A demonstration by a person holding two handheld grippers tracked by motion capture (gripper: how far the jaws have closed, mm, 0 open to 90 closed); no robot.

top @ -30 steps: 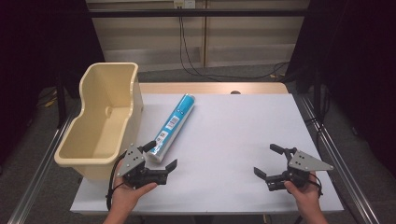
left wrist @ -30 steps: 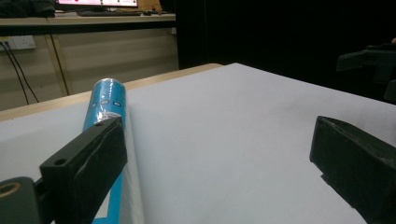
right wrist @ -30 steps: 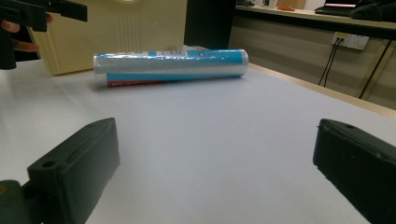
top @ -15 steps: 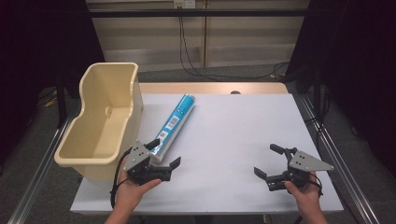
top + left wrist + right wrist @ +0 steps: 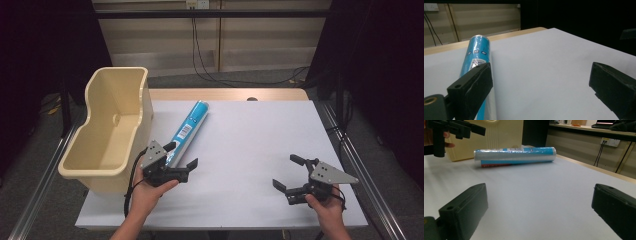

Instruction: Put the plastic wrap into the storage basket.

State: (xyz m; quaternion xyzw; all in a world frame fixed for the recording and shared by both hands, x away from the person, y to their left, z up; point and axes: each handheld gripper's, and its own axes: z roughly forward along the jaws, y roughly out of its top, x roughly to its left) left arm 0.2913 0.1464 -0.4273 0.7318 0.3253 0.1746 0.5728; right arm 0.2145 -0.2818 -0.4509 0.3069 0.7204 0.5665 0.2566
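Left tongs (image 5: 181, 155) agape by glossy blue cyl. roll (image 5: 189, 130); beige plastic bin (image 5: 112, 127).

Blue wrapped roll (image 5: 189, 127), lying flat beside cream bin (image 5: 111, 130)

On the table (image 5: 250, 150), the roll (image 5: 189, 130) lies just right of the tub (image 5: 112, 130).

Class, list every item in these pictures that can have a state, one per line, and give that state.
Bin: upright, open-topped, nothing visible inside.
Roll: lying on its side on the table, beside the bin, not gripped.
Left gripper: open, by the roll's near end.
Right gripper: open, holding nothing, over bare table.
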